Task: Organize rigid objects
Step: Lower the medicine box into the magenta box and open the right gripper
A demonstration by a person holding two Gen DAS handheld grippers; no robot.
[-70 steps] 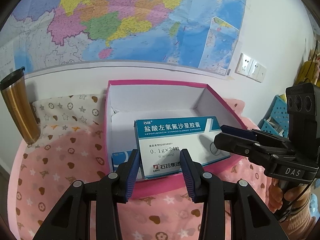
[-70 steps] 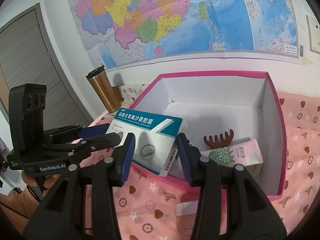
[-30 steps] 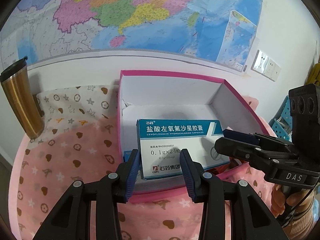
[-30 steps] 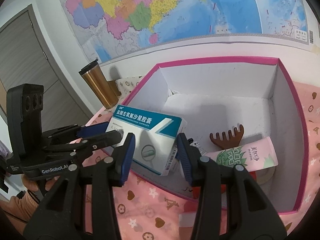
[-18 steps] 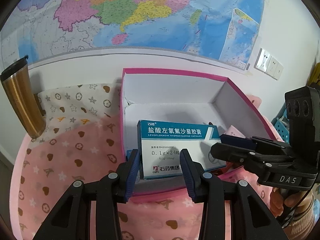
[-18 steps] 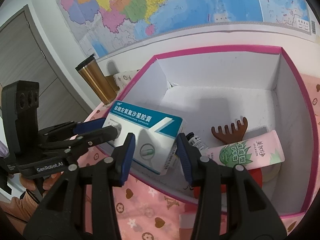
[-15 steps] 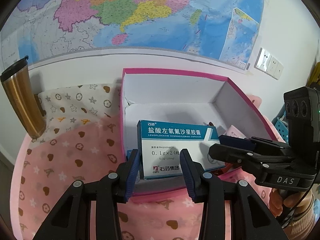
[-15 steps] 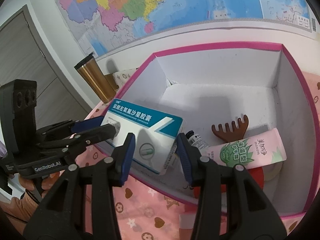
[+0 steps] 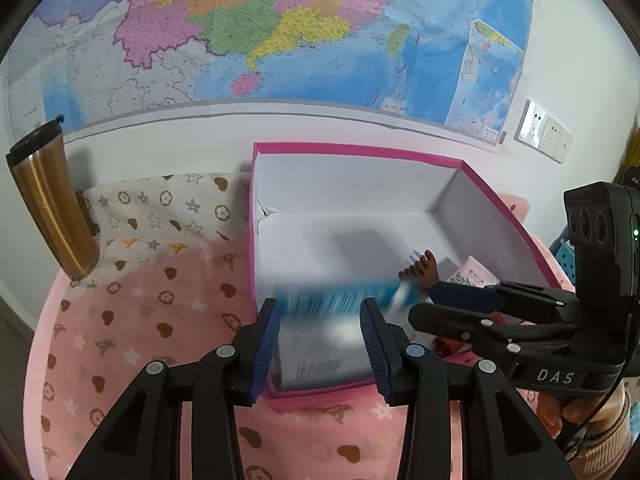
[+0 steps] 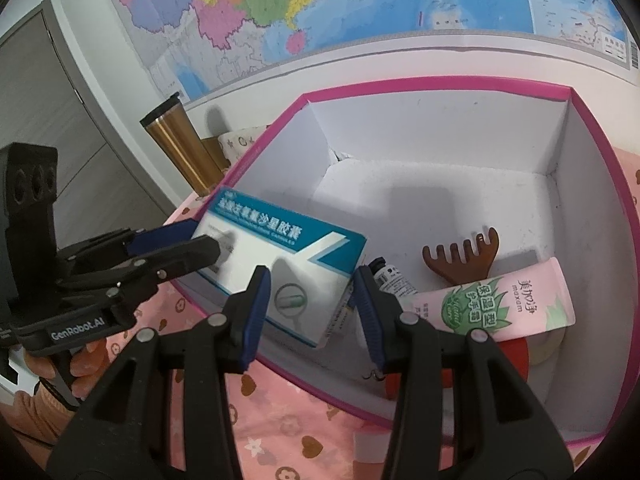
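A white-and-teal cardboard medicine carton [image 10: 280,268] is showing a smooth, slightly glossy printed face. The pink-rimmed paperboard box [image 10: 440,84] is looking matt, its white inside [image 9: 352,196] faintly scuffed and torn at one corner. A brown comb-shaped piece [image 10: 464,260] is appearing smooth, like polished wood or plastic. The pink plastic tube [image 10: 500,304] is gleaming softly. A brushed gold metal tumbler [image 9: 52,208] is shining under its black plastic lid. The pink patterned cloth [image 9: 132,320] is looking soft and fuzzy. The wall map [image 9: 280,32] is glinting as glossy paper.
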